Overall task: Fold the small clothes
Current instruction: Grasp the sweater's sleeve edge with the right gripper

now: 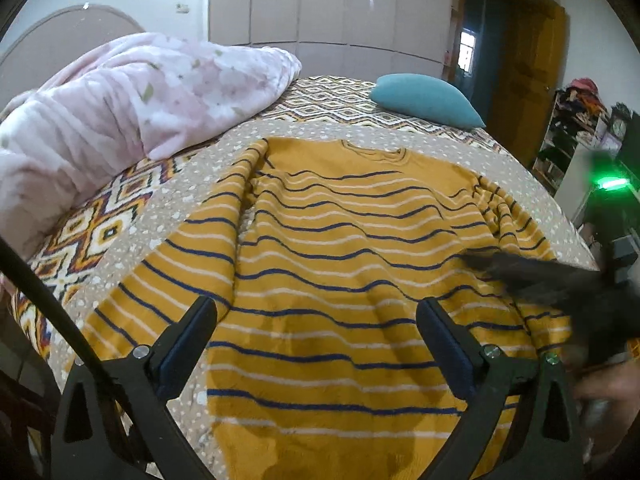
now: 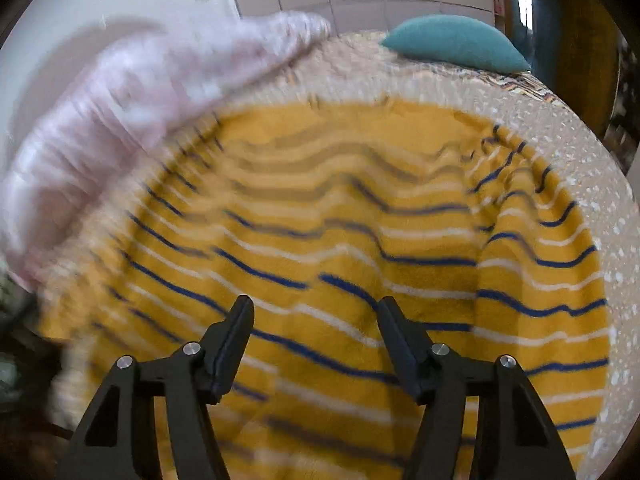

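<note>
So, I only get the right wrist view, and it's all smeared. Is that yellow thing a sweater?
Observer: Yes. The left wrist view shows the sweater sharply, spread on the bed, with its collar at the far end.
Operator: And the other claw?
Observer: The left claw is open over the sweater's near part and grips nothing.
Operator: What's off to the right?
Observer: A shelf crammed with colourful stuff.

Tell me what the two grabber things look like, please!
Both are black. The left gripper has two long arms shaped like open triangles, shiny silver bolts at the joints, and dark blue pads on the inside of its jaws. A thin black cable runs past it. The right gripper looks the same, with silver bolts and flat dark pads.
</note>
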